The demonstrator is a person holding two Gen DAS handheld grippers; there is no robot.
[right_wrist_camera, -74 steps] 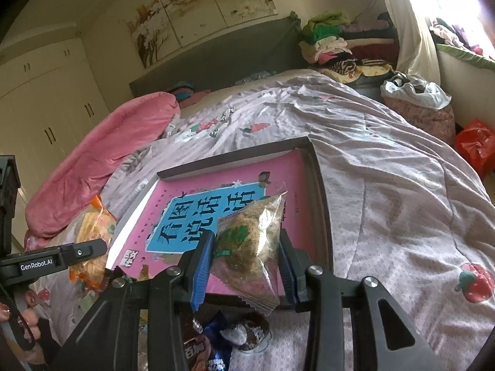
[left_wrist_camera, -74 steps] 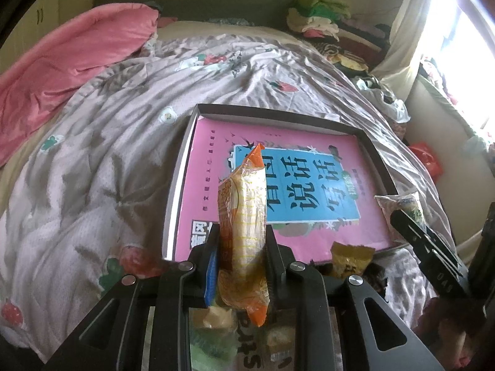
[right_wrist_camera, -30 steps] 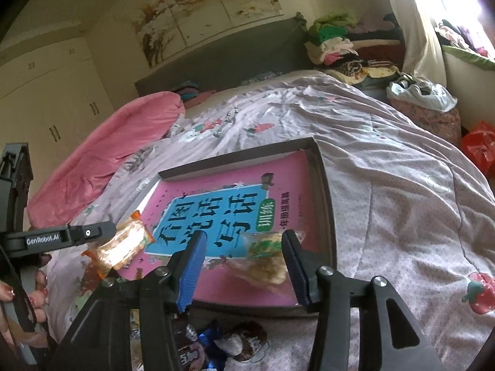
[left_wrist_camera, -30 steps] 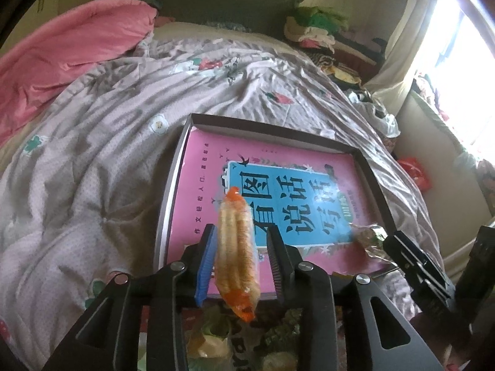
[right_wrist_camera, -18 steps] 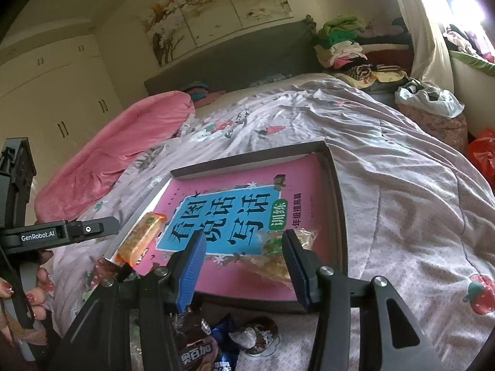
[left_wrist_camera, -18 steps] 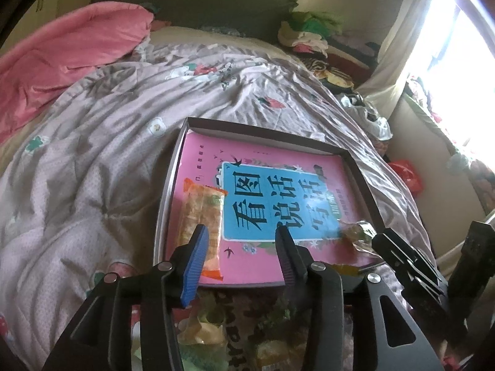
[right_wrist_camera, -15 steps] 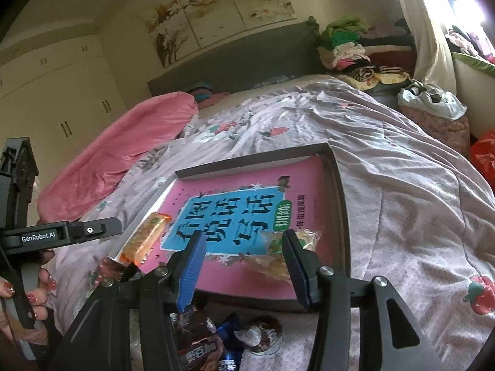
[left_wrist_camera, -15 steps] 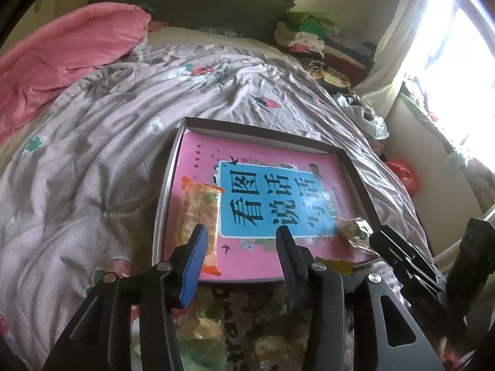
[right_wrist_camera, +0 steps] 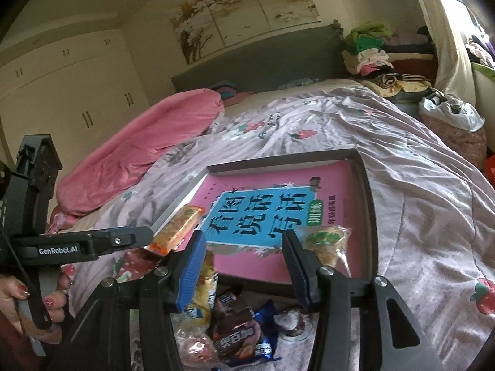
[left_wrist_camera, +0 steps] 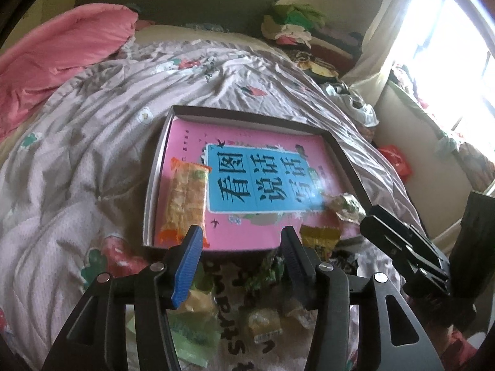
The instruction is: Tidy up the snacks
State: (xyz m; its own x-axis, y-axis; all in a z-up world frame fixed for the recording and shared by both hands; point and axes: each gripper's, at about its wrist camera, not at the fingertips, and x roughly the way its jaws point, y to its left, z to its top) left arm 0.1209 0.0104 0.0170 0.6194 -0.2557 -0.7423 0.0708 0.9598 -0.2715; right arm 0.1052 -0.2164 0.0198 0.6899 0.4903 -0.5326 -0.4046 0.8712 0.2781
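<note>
**Two snacks in the tray, both grippers free**

A rumpled floral quilt (left_wrist_camera: 77, 160) covers the bed, with a pink duvet (right_wrist_camera: 139, 142) bunched toward the headboard and folded clothes stacked beyond. On the quilt sits a shallow dark-rimmed tray (left_wrist_camera: 247, 114), its floor lined with a pink book with a blue title panel (left_wrist_camera: 260, 182).

The orange-ended wafer packet (left_wrist_camera: 185, 201) lies flat along the tray's left side, and the clear green-printed packet (right_wrist_camera: 324, 241) lies near its front right corner. They lie well apart, each on the side of the gripper nearest it, which suggests the tray is being filled from both ends.

The left gripper (left_wrist_camera: 241, 262) hangs just short of the tray's near rim, jaws spread wide and holding nothing. The right gripper (right_wrist_camera: 241, 266) is likewise wide open and empty.

Below both grippers, outside the tray, a loose heap of snacks waits: a dark chocolate packet (right_wrist_camera: 238, 337), a yellow packet (left_wrist_camera: 318, 238) against the near rim, and green wrappers (left_wrist_camera: 191, 337). Judging by this, sorting has barely started, and the likely next step is picking from the heap.
</note>
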